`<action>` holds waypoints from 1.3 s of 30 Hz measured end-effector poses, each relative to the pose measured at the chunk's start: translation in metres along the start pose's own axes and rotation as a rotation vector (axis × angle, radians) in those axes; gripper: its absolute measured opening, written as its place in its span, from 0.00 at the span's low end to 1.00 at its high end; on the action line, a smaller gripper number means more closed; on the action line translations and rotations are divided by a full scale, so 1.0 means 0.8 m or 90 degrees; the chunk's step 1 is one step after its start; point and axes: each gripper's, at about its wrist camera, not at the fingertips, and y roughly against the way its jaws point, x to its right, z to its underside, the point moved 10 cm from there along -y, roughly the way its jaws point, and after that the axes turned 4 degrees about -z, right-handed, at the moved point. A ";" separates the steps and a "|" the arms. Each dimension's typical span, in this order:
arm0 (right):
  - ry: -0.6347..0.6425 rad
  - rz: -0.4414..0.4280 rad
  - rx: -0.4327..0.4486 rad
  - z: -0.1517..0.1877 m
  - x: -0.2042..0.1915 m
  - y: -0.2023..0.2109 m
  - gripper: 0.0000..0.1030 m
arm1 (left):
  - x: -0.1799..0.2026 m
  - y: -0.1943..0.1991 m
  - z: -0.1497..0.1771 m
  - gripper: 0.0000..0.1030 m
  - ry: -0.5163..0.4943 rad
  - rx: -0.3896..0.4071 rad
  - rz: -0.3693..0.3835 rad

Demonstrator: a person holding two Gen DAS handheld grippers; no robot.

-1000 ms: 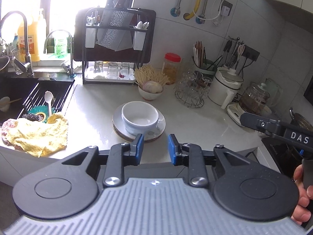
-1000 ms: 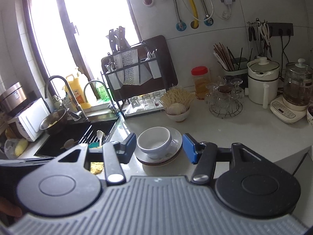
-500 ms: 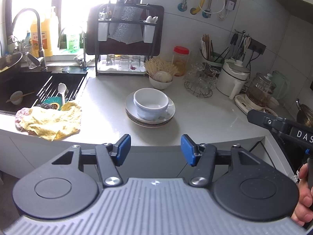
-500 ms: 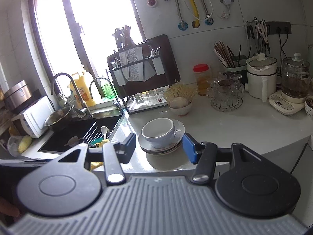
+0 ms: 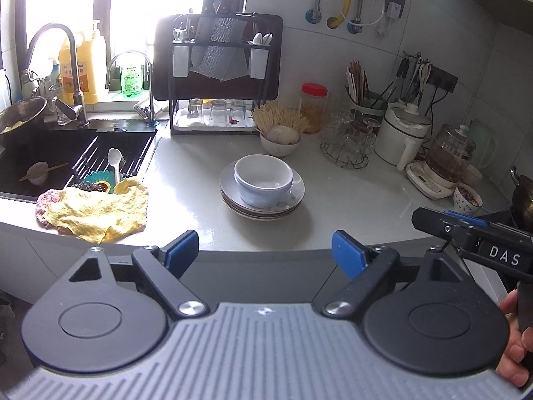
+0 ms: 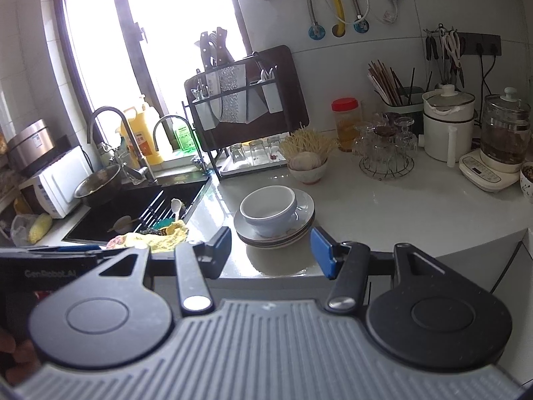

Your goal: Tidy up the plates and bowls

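A white bowl sits on a stack of grey plates in the middle of the white counter. My left gripper hovers in front of the counter edge, short of the stack, its jaws opening wide with nothing between them. My right gripper is also back from the stack, open, its blue pads empty; its side also shows at the right of the left wrist view.
A black sink with a small bowl, chopsticks and a spoon lies at the left; a yellow cloth drapes its edge. At the back stand a dish rack, a garlic bowl, a glass rack, a kettle and a teapot.
My left gripper's jaws have spread wide and it has drawn back from the bowl and plates. The right gripper has drifted back slightly, its opening unchanged.
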 end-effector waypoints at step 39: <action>0.004 0.007 -0.026 0.002 0.005 -0.021 0.83 | -0.025 0.010 -0.004 0.96 0.016 0.005 -0.057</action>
